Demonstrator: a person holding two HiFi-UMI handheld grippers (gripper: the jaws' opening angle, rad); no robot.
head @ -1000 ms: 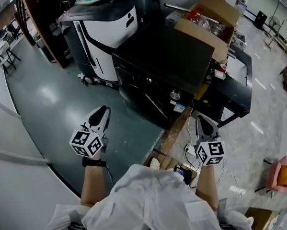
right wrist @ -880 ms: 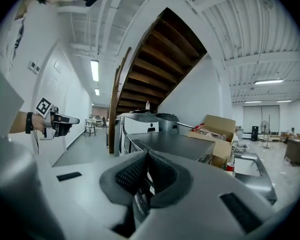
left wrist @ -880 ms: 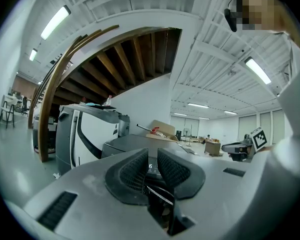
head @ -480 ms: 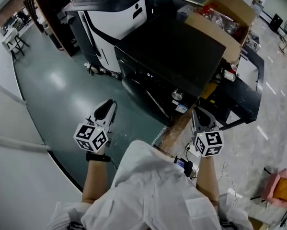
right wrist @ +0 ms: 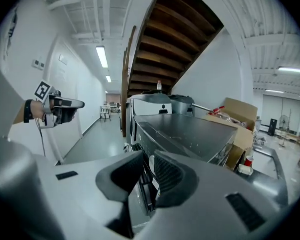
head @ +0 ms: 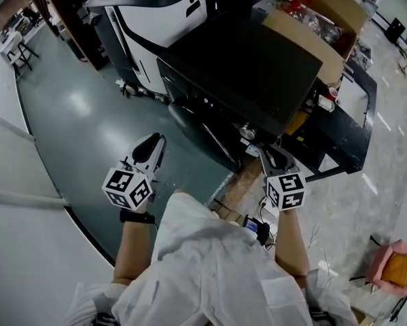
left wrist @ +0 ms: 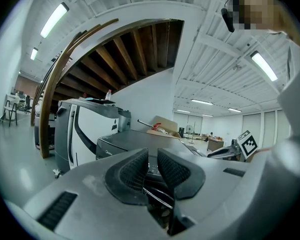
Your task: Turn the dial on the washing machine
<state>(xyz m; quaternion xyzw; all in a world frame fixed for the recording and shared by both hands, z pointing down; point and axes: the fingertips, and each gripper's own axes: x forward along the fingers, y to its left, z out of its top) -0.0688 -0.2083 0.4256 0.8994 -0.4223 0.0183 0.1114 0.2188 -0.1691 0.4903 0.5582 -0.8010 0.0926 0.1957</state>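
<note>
We hold the right gripper just beside the silver dial on the front of the black washing machine, probably lining up to pinch it. Its jaws are a narrow slit apart and empty. The left gripper hangs well aside, likewise barely parted and holding nothing, and we can read no brand or label.

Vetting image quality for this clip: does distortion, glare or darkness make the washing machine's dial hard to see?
Head view: edges bend, focus sharp; the black washing machine reads dark, yet its silver dial shows, small, ahead of the right gripper. Left gripper view: heavy fisheye, black corners, glaring ceiling lights. Right gripper view: same fisheye.
</note>
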